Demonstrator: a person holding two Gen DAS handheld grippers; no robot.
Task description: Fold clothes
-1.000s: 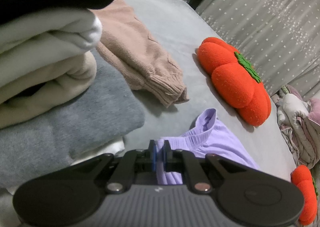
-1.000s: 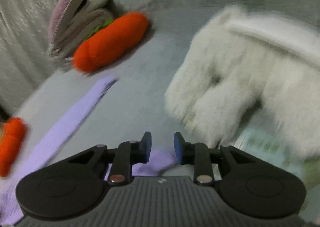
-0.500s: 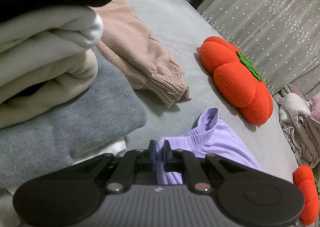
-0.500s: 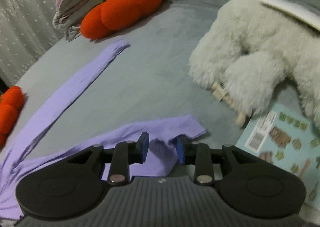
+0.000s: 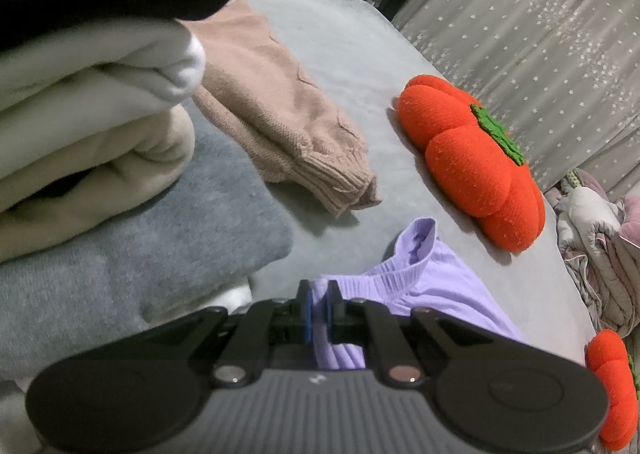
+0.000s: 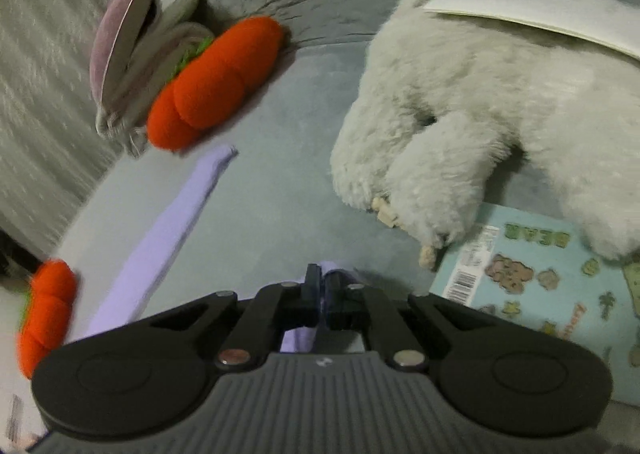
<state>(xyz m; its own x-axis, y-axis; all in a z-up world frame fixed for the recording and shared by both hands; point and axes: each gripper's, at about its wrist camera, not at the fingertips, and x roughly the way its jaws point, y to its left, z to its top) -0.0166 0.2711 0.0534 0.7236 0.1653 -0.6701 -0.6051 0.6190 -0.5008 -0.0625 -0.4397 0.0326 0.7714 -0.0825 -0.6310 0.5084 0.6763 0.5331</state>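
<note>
Both tools are clamped on the lilac garment right now: the left tool (image 5: 318, 308) pinches its ribbed waistband, and the right tool (image 6: 321, 288) has just been closing and now has a fold of the same lilac garment (image 6: 160, 230) between its pads. From the right tool, one long leg runs away up-left toward the orange plush (image 6: 218, 82), so that's the long axis to fold along. It all lies on a grey bed (image 5: 344, 54), with a folded stack (image 5: 100, 158) left and a curtain (image 5: 540, 26) far right.
</note>
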